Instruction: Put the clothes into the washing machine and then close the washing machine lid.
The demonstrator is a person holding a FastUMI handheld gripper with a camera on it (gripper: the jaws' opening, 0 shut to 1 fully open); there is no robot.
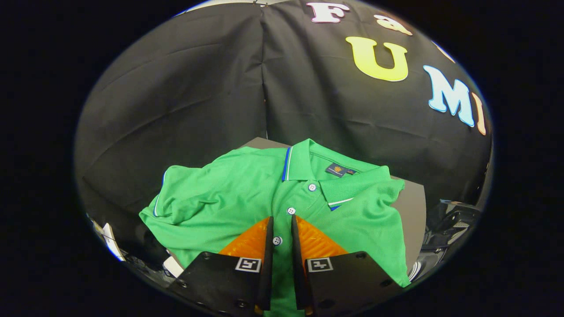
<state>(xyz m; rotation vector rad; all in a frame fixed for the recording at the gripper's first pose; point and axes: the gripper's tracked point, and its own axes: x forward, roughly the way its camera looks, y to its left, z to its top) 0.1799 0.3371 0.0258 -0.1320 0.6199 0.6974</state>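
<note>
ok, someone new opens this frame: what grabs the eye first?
The green polo shirt, spread face-up on a grey surface against the black cloth wall. Next, the gripper, its fingers nearly closed with a narrow gap over the shirt's button placket, one button between the tips; whether they pinch the fabric is unclear.

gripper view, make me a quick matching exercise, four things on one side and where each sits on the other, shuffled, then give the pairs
Things
1. green polo shirt
2. gripper
3. neck label
4. grey surface

Places
A. inside the collar, beyond the fingers
B. spread out beneath the fingers
C. under the shirt, showing past its sleeve and collar
D. over the button placket, fingers a narrow gap apart with a button between them

Pairs: 1-B, 2-D, 3-A, 4-C
</note>
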